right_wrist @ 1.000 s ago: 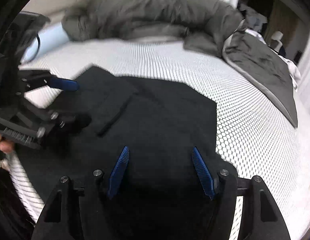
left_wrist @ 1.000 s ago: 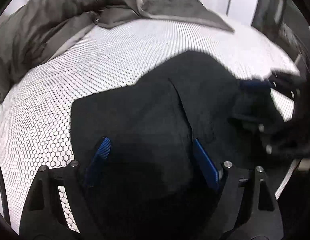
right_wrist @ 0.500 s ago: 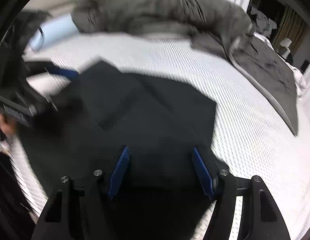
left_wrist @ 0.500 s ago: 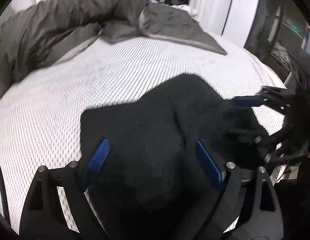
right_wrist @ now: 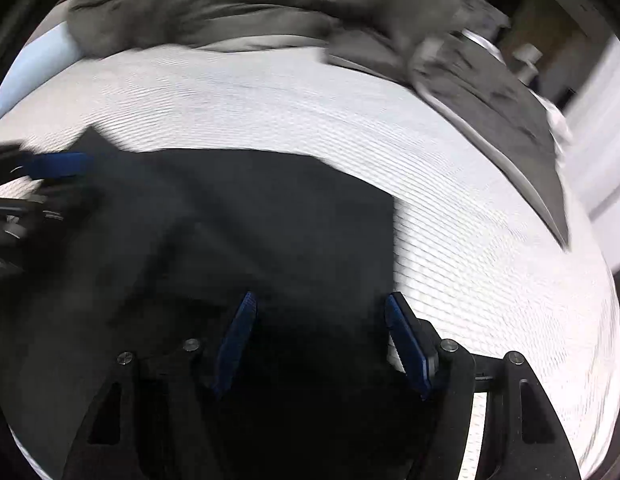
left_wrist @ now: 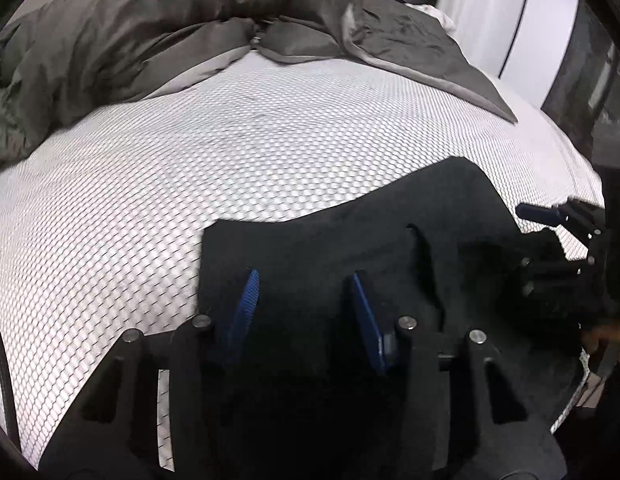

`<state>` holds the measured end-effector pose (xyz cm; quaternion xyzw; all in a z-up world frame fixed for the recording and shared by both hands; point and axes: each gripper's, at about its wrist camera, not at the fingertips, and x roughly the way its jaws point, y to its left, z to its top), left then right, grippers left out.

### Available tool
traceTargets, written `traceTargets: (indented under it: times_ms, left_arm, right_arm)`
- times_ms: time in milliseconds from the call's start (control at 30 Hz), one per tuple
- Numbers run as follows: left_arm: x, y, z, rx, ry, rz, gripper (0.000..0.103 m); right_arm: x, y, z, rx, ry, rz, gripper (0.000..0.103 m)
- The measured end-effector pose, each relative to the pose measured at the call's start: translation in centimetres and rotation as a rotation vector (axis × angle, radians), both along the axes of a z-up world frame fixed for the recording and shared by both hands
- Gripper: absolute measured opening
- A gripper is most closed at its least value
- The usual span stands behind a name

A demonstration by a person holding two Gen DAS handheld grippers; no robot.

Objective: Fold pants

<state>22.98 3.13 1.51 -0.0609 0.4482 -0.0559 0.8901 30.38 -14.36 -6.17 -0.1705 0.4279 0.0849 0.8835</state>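
A bed (left_wrist: 190, 184) with a white honeycomb-patterned cover fills both wrist views, its broad middle bare and open. A grey duvet (left_wrist: 150, 28) lies bunched along the far side, one flap trailing down toward the right edge of the bed in the left wrist view. In the right wrist view a pale blue pillow (right_wrist: 34, 68) shows at the far left, beside the duvet.

The black pants (left_wrist: 349, 248) lie folded flat on the near part of the bed, close to its front edge. Their far edge runs as a clean line across the white cover, with a squared corner at the right in the right wrist view (right_wrist: 270, 216). A dark seam or slit crosses the cloth right of centre in the left wrist view.

The left gripper (left_wrist: 302, 300) hangs over the pants near their left edge, its blue pads at a middling gap after just closing in; whether cloth is pinched between them cannot be told. The right gripper (right_wrist: 321, 328) stands fairly wide over the pants' right edge, one pad above the black cloth, the other at the border with the white cover; no grip is visible. Each gripper appears at the side of the other's view.
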Motion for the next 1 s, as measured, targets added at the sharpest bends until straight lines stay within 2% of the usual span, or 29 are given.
traceTargets:
  times_ms: [100, 133, 233, 300, 400, 500, 600, 633, 667, 767, 900, 1000]
  left_arm:
    - [-1.5, 2.7, 0.7, -0.059, -0.021, 0.042, 0.046]
    - [-1.7, 3.8, 0.7, -0.080, -0.021, 0.060, 0.046]
    - [-2.6, 7.3, -0.5, -0.213, 0.023, 0.106, 0.046]
    - [-3.0, 8.8, -2.1, -0.295, 0.078, 0.096, 0.046]
    - [-4.0, 9.5, -3.6, -0.377, 0.118, 0.051, 0.046]
    - [-5.0, 9.7, -4.0, -0.448, 0.146, 0.004, 0.046]
    - [-5.9, 9.0, -4.4, -0.501, 0.170, -0.049, 0.046]
    - [-5.9, 8.5, -4.5, -0.499, 0.173, -0.057, 0.045]
    - [-6.0, 8.1, -4.5, -0.488, 0.168, -0.061, 0.040]
    - [-5.5, 7.8, -4.0, -0.474, 0.143, -0.040, 0.033]
    - [-3.3, 7.6, -3.1, -0.418, 0.103, 0.003, 0.031]
    - [-1.0, 8.2, -3.9, -0.425, 0.093, 0.079, 0.031]
  right_arm:
    - [-0.3, -3.7, 1.0, 0.178, 0.043, 0.005, 0.068]
    - [-0.6, -4.5, 1.3, 0.208, 0.041, 0.005, 0.068]
    - [-1.4, -8.2, 1.7, 0.369, 0.076, -0.006, 0.068]
    - [-1.9, -10.8, 0.7, 0.542, 0.145, -0.012, 0.068]
    - [-3.1, -13.2, -1.4, 0.707, 0.229, 0.004, 0.064]
    - [-3.8, -13.7, -2.4, 0.822, 0.284, 0.035, 0.056]
    - [-4.8, -12.8, -2.9, 0.821, 0.291, 0.092, 0.053]
    - [-4.6, -12.5, -3.1, 0.828, 0.296, 0.091, 0.045]
    - [-4.2, -11.9, -3.5, 0.834, 0.306, 0.086, 0.037]
    - [-2.8, -10.2, -2.9, 0.784, 0.238, 0.061, 0.030]
    - [-1.6, -9.1, -1.1, 0.715, 0.123, 0.024, 0.027]
    - [0.1, -8.6, -1.1, 0.707, 0.086, -0.028, 0.027]
